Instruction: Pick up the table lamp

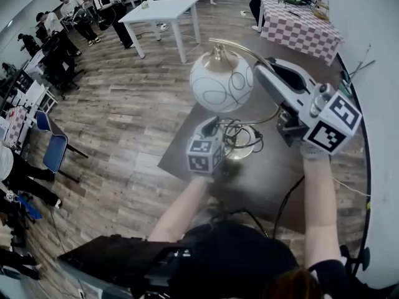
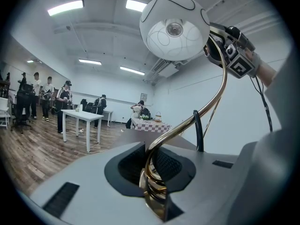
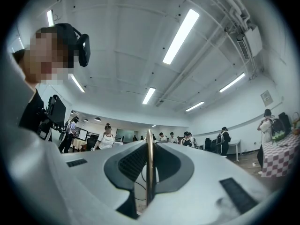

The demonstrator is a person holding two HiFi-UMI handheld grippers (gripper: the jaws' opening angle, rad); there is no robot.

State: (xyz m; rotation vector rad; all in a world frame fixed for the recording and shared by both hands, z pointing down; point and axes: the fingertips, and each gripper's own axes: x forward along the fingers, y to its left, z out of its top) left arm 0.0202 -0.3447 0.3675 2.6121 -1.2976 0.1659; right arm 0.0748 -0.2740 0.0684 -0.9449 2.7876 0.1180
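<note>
Brass-stemmed table lamp (image 1: 221,83), white globe shade w/ dark squiggle lines, centre of head view over the dark bench (image 1: 274,185). Can't tell whether its base is clear of the bench top. Long axis approx. upright: the stem rises from the base, bows out to the person's right, then arcs back over to the globe. Low on the stem, near the base coil, the left claw (image 2: 152,177) is clamped. Higher up, on the arc just beside the globe, the right claw (image 3: 149,168) is clamped too. So left hand is nearer the base and right nearer the shade; a level lift prob. needs both to rise together. Black cord (image 1: 246,134) loops by the base. Left gripper view alone shows the full stem curve + the right claw above. Right gripper view gives only a thin brass strip betw. its pads. Head view alone shows the bench.
</note>
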